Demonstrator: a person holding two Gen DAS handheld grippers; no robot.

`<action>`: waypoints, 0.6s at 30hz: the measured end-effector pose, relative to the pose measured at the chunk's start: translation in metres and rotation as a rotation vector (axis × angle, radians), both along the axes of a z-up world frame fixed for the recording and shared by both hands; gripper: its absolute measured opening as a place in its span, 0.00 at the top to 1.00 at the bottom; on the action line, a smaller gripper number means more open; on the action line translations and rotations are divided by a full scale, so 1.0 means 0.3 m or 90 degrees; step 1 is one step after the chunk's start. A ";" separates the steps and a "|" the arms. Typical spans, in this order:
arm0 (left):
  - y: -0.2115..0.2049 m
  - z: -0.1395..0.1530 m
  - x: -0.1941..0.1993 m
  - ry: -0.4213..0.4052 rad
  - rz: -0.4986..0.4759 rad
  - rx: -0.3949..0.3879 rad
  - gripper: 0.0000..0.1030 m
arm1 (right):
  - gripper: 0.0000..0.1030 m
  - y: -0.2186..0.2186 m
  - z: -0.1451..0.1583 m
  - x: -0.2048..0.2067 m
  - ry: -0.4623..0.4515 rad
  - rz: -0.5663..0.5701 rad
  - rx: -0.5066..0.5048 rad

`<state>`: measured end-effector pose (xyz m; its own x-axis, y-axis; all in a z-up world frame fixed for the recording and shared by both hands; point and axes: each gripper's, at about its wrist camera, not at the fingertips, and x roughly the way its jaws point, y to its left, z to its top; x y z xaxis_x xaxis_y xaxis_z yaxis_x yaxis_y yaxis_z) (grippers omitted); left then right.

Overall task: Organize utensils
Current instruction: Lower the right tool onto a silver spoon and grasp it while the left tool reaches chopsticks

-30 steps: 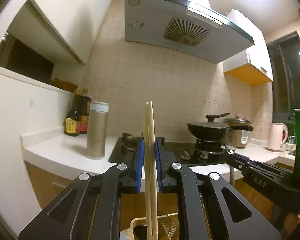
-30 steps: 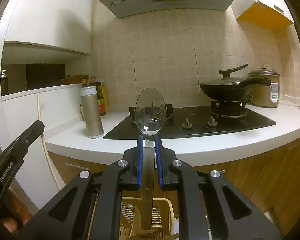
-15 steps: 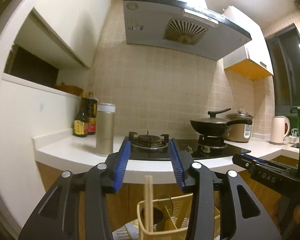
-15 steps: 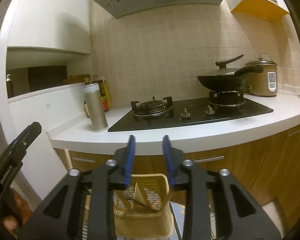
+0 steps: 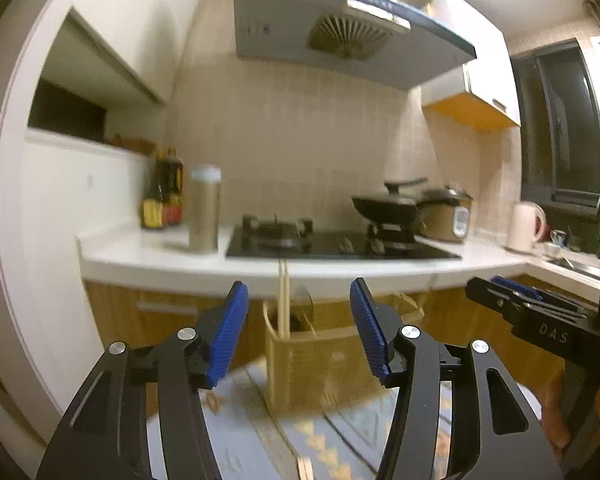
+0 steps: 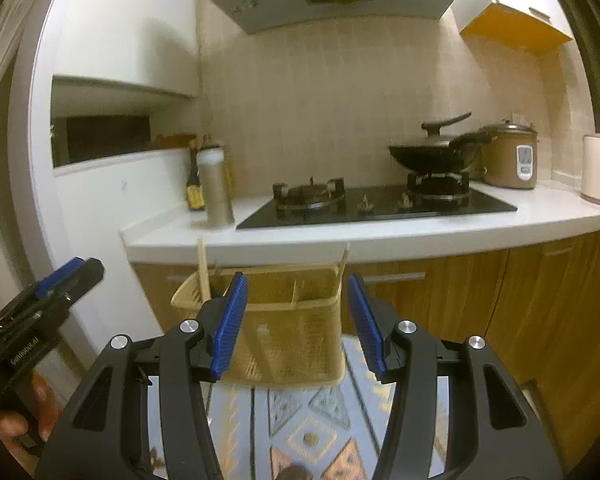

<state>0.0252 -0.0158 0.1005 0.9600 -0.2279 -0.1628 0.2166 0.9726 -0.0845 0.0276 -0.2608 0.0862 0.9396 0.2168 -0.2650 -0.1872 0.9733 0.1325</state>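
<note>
The step in hand looks like the release just after a drop-off: both tools have let go over the basket [image 6: 288, 332], a pale woven holder standing on a patterned cloth [image 6: 300, 420] in front of the counter [image 6: 380, 236]. The left gripper [image 5: 298, 330] has just been opening, and its blue pads stand apart with nothing between them; the basket only shows through the gap, further off. The right gripper [image 6: 294, 324] has likewise just been opening, and it too is empty, with the basket seen beyond its fingers. The chopsticks [image 5: 283, 300] stand upright in the left end of the basket, their tips rising above the rim; a rounded shape just beside them may be a spoon bowl, but it is too blurred to say. On the count: two grippers, one basket with at least two compartments visible in the right view, and one pair of chopsticks, seen as two sticks in the left view. A single thin stick [image 6: 343, 258] also rises at the basket's far right corner. No loose utensils can be made out on the cloth, though the bottom of each view is partly blocked. If more remain to sort, the next move would call for drawing both tools back clear of the rim without knocking the light basket, then finding the next piece; otherwise the task seems near done.
</note>
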 end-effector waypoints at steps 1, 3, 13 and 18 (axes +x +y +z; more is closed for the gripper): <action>0.003 -0.014 -0.005 0.013 -0.005 -0.001 0.48 | 0.53 0.008 -0.012 -0.015 0.009 0.002 -0.005; 0.010 -0.049 -0.012 0.045 -0.014 -0.002 0.47 | 0.53 0.023 -0.036 -0.032 0.029 0.007 -0.014; 0.037 -0.237 -0.010 0.191 -0.051 -0.006 0.47 | 0.53 0.055 -0.215 -0.040 0.171 0.049 -0.030; 0.006 -0.304 0.010 0.232 -0.069 0.022 0.47 | 0.53 0.059 -0.313 -0.007 0.217 0.055 -0.047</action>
<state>0.0283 -0.0139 0.0092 0.8088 -0.3133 -0.4977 0.2799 0.9494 -0.1428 0.0254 -0.2431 -0.0076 0.7733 0.2599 -0.5784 -0.2255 0.9652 0.1322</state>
